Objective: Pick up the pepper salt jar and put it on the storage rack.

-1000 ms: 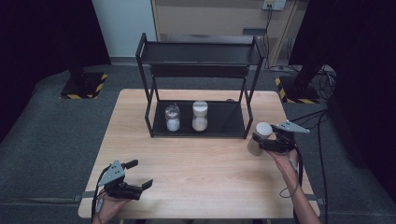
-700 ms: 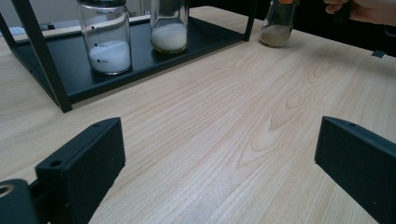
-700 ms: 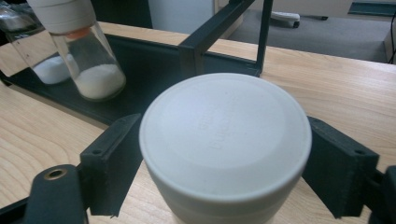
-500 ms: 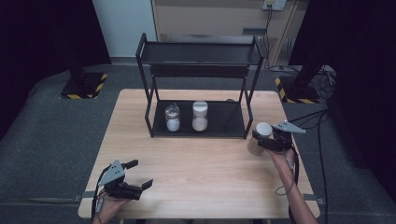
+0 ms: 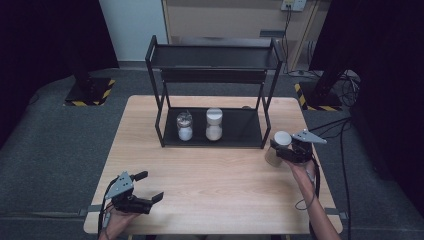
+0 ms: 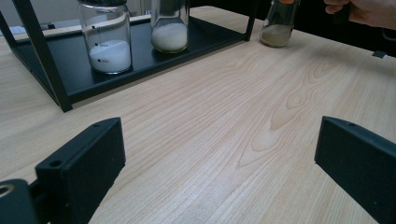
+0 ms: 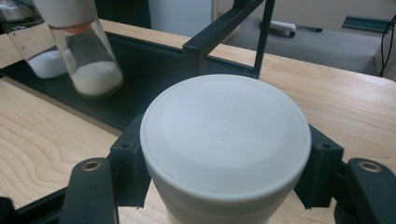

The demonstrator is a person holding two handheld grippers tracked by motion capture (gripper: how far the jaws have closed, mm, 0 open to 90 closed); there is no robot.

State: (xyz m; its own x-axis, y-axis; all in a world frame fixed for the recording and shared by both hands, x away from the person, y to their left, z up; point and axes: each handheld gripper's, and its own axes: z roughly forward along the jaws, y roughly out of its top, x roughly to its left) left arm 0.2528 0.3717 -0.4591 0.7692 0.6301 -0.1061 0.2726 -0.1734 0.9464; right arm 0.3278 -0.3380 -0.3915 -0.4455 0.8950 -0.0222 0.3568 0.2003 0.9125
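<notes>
A glass jar with a white lid [image 5: 281,146] stands at the table's right side, just outside the black rack [image 5: 215,55]. My right gripper [image 5: 286,152] is shut on it, and in the right gripper view the white lid [image 7: 225,135] sits between both jaws. The left gripper view shows the same jar [image 6: 279,25] holding tan powder, its base at the tabletop. Two more jars, one [image 5: 185,126] beside the other [image 5: 214,125], hold white powder on the rack's bottom shelf. My left gripper [image 5: 141,191] rests open near the front left edge, nothing in it [image 6: 219,172].
The two-tier rack's right front post [image 5: 265,125] rises close to the held jar. Bare wooden table [image 5: 220,180] lies between the grippers. A cable [image 5: 312,187] trails from the right gripper along the forearm.
The right gripper with its jar has edged very slightly to the left. The left gripper has stayed where it was.
</notes>
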